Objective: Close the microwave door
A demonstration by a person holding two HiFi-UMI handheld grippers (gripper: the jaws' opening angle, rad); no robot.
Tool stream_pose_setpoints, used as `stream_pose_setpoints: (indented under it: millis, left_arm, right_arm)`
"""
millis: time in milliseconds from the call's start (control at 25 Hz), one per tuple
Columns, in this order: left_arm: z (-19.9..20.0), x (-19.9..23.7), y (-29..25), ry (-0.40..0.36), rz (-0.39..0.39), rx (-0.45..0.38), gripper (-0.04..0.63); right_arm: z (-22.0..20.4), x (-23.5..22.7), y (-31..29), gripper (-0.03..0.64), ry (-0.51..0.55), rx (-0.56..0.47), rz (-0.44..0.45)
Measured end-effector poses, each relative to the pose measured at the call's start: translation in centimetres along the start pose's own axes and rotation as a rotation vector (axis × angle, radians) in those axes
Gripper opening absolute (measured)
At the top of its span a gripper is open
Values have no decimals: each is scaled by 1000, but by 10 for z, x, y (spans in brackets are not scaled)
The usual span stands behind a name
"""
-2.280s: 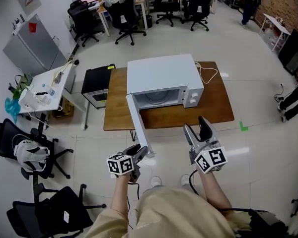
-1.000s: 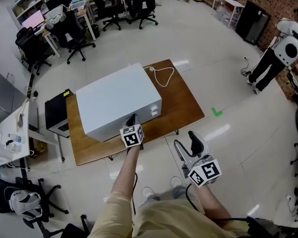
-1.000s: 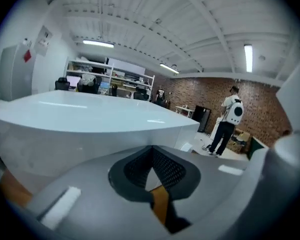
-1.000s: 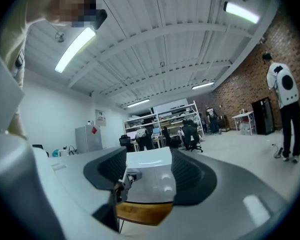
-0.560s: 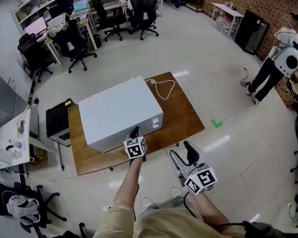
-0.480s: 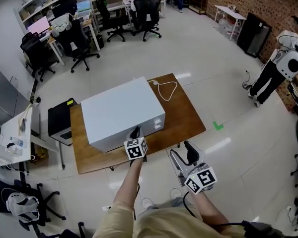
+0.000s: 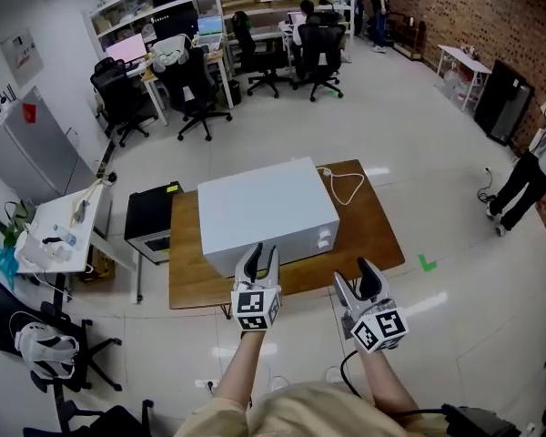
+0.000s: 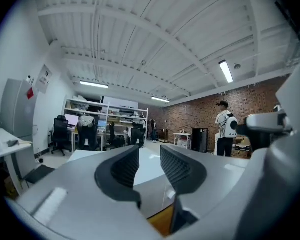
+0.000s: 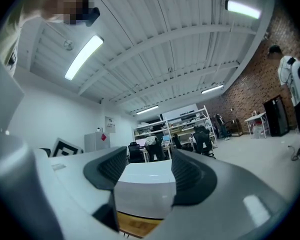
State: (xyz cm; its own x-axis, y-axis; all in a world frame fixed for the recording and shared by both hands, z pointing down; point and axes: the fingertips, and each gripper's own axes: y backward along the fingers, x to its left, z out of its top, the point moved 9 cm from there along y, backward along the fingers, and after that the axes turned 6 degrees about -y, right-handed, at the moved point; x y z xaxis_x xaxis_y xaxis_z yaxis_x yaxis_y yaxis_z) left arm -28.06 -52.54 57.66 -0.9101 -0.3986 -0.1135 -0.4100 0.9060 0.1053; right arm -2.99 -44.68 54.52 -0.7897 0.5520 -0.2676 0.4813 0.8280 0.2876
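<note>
The white microwave [image 7: 268,212] stands on the wooden table [image 7: 378,235] with its door shut flush against the front. My left gripper [image 7: 259,259] hovers just off the microwave's front edge without touching it. Its jaws are opening and nothing is between them. To its right, my right gripper [image 7: 357,282] hangs off the table's near edge, open and empty. The left gripper view looks past that gripper [image 8: 150,165] at the microwave [image 8: 152,196]. In the right gripper view the microwave [image 9: 142,196] and the table [image 9: 135,225] show beyond the right gripper [image 9: 149,172].
A white power cable [image 7: 346,187] lies on the table behind the microwave. A black appliance [image 7: 153,228] sits on the floor left of the table, next to a white side table [image 7: 64,235]. Office chairs and desks fill the back. A person [image 7: 537,176] stands far right.
The microwave door, open at first, is now shut. My left gripper has drawn back from the microwave's front and risen, and its jaws have parted. The right gripper shifted slightly.
</note>
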Motion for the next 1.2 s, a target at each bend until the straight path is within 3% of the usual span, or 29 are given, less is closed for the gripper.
stream_pose_setpoints:
  millis: [240, 440, 560, 720, 880, 1000, 1200]
  left_arm:
    - [27, -20, 115, -237, 138, -60, 173]
    - [28, -41, 147, -196, 192, -42, 292]
    - [25, -38, 156, -168, 223, -44, 321]
    - [37, -38, 164, -134, 269, -17, 322]
    - [36, -36, 170, -143, 293, -48, 322]
    - [26, -27, 183, -138, 291, -89, 322]
    - [25, -29, 187, -113, 255, -69, 321]
  right_arm:
    - [-1, 15, 28, 272, 29, -27, 46]
    - [5, 13, 46, 272, 55, -36, 74]
    - [-1, 20, 51, 273, 110, -49, 56]
    - [2, 30, 50, 273, 166, -54, 67]
    - [2, 39, 53, 272, 187, -40, 83]
    - [-8, 56, 60, 272, 201, -33, 84]
    - [-4, 63, 64, 272, 197, -15, 78]
